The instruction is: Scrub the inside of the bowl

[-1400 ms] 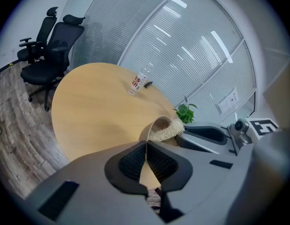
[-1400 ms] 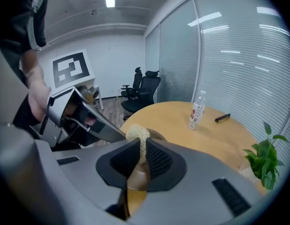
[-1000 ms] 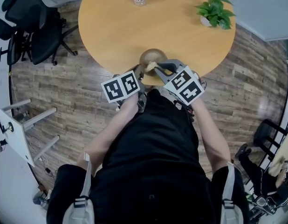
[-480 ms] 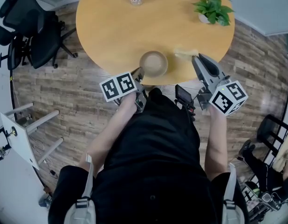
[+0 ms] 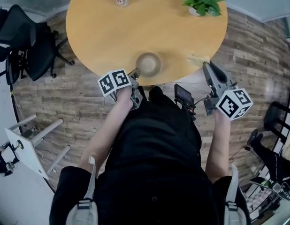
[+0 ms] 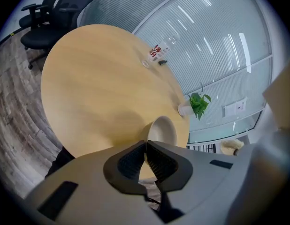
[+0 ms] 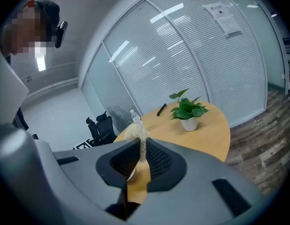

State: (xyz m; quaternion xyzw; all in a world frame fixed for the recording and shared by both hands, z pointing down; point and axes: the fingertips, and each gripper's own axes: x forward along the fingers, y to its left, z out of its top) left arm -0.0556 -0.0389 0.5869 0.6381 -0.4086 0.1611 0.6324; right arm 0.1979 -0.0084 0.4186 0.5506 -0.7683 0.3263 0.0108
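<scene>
My left gripper (image 5: 134, 73) pinches the bowl's (image 5: 148, 63) near rim at the table (image 5: 112, 27) edge. My right gripper (image 5: 206, 65) clamps the scrub pad (image 5: 196, 59), right of the bowl. Scrubbing hard could tip the bowl off.

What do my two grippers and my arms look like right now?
The left gripper and right gripper are grey, wedge-shaped shells with black ribbed fingers. Each carries a white cube printed with black square markers. The person wears a black short-sleeved top with grey shoulder straps.
</scene>
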